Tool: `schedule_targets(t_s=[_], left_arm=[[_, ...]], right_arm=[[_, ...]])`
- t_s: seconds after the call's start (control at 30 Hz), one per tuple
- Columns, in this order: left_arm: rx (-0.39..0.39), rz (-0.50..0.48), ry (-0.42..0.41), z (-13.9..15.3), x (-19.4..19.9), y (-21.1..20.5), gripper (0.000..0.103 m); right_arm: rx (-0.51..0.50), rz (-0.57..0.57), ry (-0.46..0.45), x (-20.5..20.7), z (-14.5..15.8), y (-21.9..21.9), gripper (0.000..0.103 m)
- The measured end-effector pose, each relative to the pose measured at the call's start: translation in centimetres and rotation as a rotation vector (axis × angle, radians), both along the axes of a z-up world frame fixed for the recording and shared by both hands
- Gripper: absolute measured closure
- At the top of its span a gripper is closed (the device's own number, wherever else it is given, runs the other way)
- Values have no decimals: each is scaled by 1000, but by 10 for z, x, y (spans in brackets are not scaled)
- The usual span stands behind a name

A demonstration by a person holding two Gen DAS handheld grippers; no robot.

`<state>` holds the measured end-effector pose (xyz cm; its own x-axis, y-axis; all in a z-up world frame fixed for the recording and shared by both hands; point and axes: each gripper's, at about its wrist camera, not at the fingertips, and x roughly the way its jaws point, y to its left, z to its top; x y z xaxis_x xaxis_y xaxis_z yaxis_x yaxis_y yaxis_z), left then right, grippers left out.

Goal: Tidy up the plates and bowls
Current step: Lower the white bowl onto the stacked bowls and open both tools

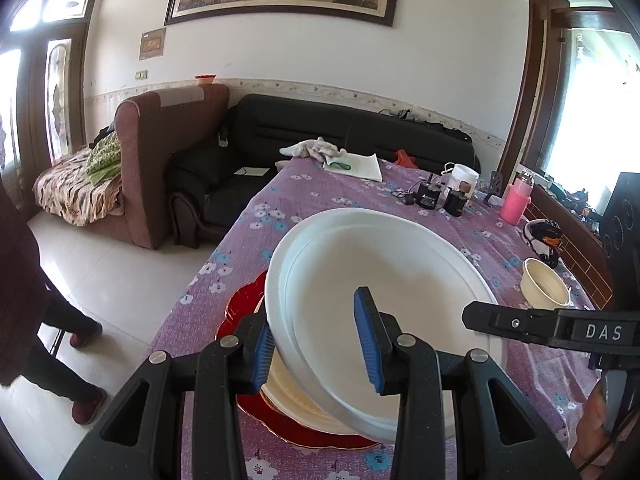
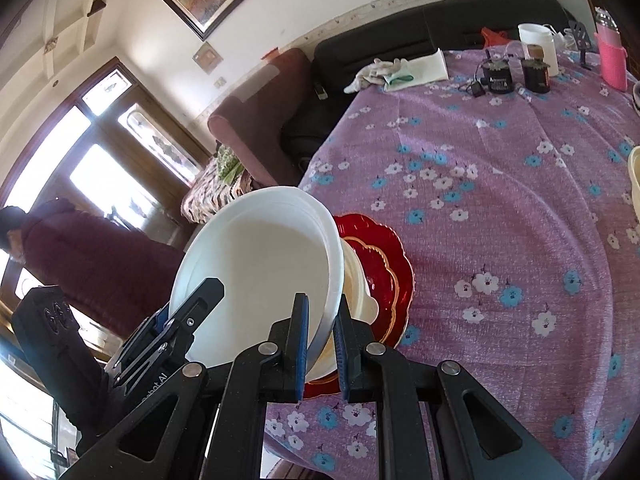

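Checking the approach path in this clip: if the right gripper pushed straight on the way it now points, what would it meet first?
The right gripper is already clamped on the white bowl's rim. Pushed straight on, it would probably meet the cream dish on the red plate first, though depth is uncertain.

I see a white bowl [image 1: 384, 280] with a smooth, matt, plastic-looking surface. Beneath it the red plate [image 2: 384, 264] looks glossy like glass, with a gilt line. The tablecloth [image 2: 500, 208] is woven purple cloth, slightly coarse. My gripper fingers [image 1: 370, 340] have ribbed blue pads, on speckled matt black plastic arms with shiny metal pins.
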<state>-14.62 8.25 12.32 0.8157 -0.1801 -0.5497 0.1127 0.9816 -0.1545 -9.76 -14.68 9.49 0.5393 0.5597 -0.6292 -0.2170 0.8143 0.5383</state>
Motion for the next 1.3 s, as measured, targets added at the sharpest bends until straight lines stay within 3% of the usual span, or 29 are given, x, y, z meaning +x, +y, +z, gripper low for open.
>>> schedule_targets(t_s=[1.3], left_arm=[[-37, 14, 89, -36, 27, 12, 68]], right_arm=[[-70, -1, 25, 12, -17, 19, 89]])
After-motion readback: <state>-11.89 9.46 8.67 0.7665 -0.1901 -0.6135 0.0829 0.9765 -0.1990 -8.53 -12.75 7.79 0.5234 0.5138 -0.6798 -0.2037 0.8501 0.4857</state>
